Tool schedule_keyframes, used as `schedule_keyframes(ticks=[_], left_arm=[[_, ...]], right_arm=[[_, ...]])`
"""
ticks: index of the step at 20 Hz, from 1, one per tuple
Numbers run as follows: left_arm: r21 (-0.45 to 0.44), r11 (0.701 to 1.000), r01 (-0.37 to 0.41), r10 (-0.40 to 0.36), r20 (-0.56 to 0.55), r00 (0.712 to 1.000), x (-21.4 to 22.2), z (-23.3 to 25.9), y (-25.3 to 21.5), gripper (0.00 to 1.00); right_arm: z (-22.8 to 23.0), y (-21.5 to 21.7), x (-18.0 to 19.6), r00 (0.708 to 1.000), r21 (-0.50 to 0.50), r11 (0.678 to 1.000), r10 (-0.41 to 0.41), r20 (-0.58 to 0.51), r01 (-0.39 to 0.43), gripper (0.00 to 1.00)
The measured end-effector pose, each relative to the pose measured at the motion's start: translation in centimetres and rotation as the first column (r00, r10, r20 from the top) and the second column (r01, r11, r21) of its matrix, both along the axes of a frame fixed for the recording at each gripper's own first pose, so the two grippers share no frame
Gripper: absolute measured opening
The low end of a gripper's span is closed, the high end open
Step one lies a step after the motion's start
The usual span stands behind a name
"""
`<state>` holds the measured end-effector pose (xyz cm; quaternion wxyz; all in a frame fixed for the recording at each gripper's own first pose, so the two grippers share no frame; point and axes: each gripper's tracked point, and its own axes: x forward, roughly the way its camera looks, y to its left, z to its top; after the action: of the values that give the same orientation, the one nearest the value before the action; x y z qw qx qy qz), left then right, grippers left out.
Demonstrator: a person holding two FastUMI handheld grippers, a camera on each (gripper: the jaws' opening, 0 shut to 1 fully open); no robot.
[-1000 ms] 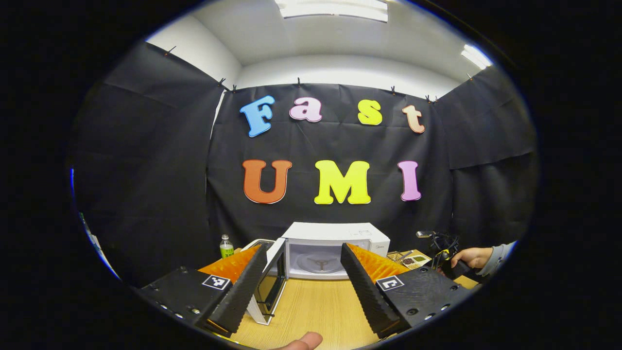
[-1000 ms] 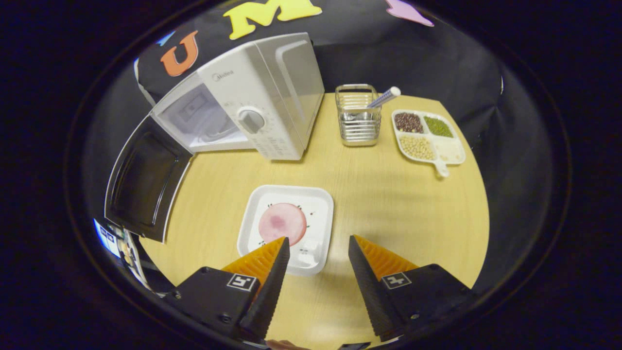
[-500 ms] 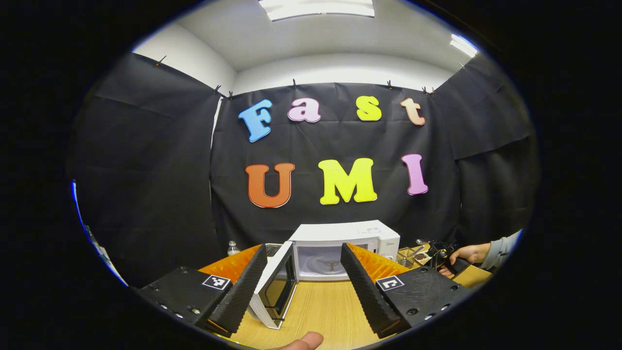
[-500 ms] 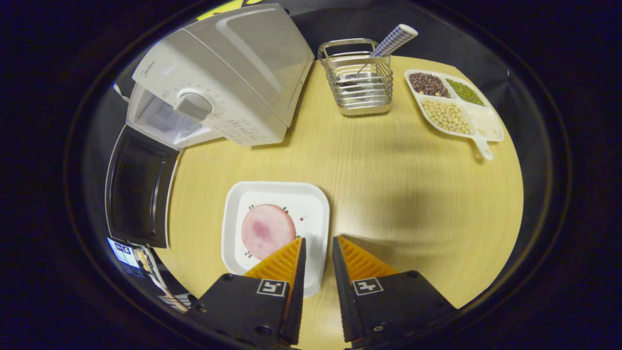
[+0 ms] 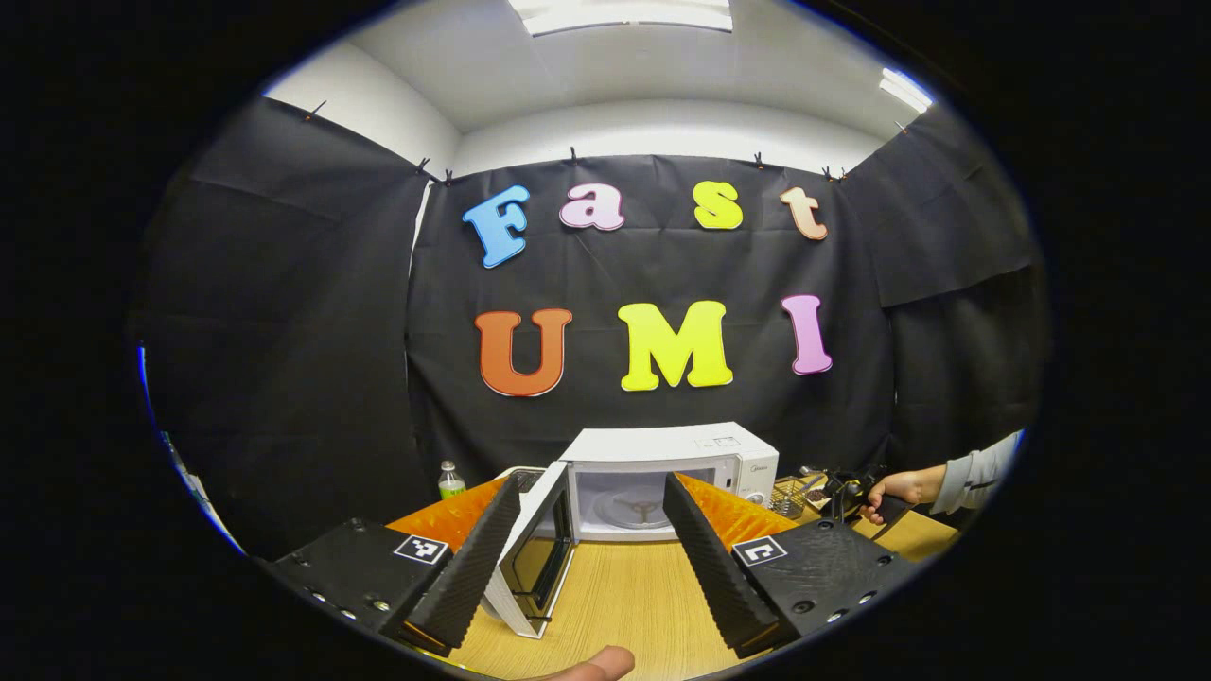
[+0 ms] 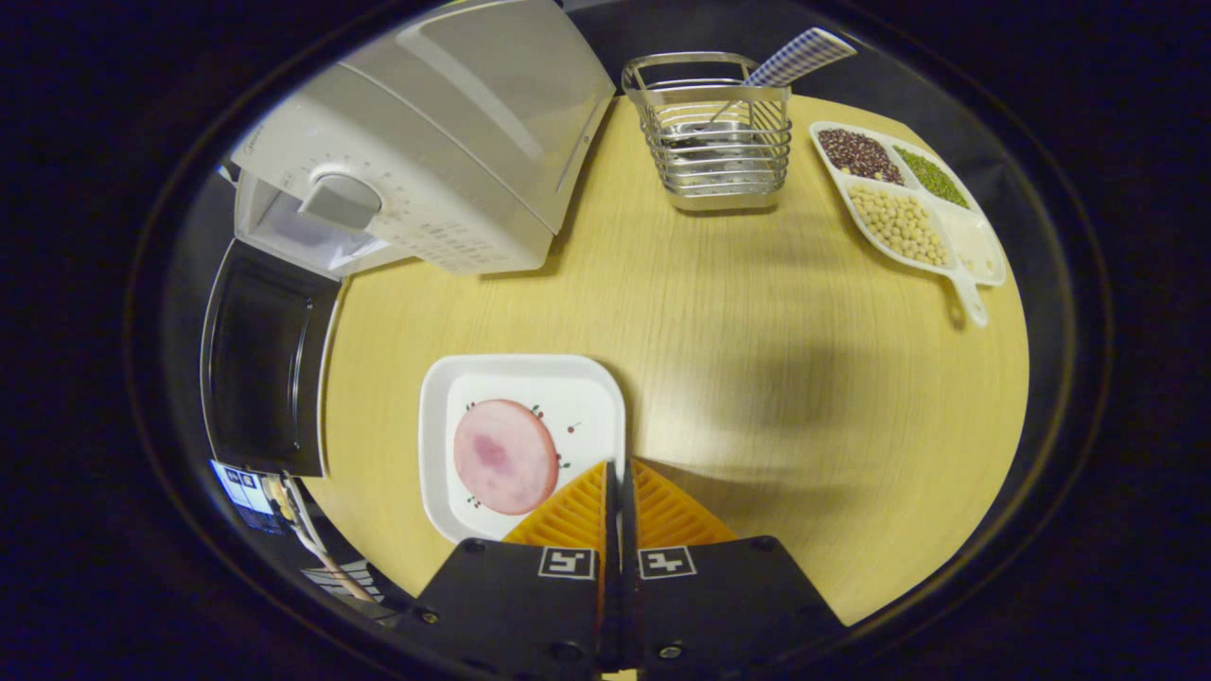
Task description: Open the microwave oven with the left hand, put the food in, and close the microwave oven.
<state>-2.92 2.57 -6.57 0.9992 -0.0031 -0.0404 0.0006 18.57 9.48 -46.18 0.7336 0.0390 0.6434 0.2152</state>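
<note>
Two grippers are working over a wooden table (image 6: 719, 312). In the right gripper view, the right gripper (image 6: 620, 473) is pinching the near right rim of a white plate (image 6: 520, 378) carrying a pink food slice (image 6: 504, 456), its fingers pressed together on that edge. In the left gripper view, the left gripper (image 5: 591, 511) is hanging spread wide, facing the microwave (image 5: 662, 463), whose door (image 5: 539, 558) is standing open.
</note>
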Motion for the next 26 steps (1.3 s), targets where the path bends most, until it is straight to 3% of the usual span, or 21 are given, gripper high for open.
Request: schedule_keyframes(ticks=[5,12,16,22,26], left_arm=[[-0.055,0.996,0.077,-0.076,0.012,0.997,-0.4,0.6,-1.4,0.93],[-0.056,0.991,0.12,-0.119,0.023,0.993,-0.7,0.0,-1.9,0.93],[-0.043,0.992,0.119,-0.119,0.016,0.993,-1.2,-0.4,-1.2,0.93],[-0.027,0.995,0.1,-0.099,0.018,0.995,-2.1,-1.0,0.7,0.93],[-0.03,0.996,0.089,-0.089,0.016,0.996,-2.9,-1.6,2.5,0.93]], right_arm=[[1.9,1.7,-2.4,0.991,0.194,0.972,-0.128,-0.049,0.135,0.04],[5.6,3.3,-5.9,0.959,0.368,0.885,-0.257,-0.123,0.284,0.04],[6.6,4.5,-6.8,0.91,0.405,0.816,-0.385,-0.152,0.413,0.03],[8.6,8.8,-7.6,0.843,0.452,0.716,-0.497,-0.205,0.532,0.04],[10.8,12.5,-7.6,0.82,0.477,0.687,-0.555,-0.141,0.548,0.04]])
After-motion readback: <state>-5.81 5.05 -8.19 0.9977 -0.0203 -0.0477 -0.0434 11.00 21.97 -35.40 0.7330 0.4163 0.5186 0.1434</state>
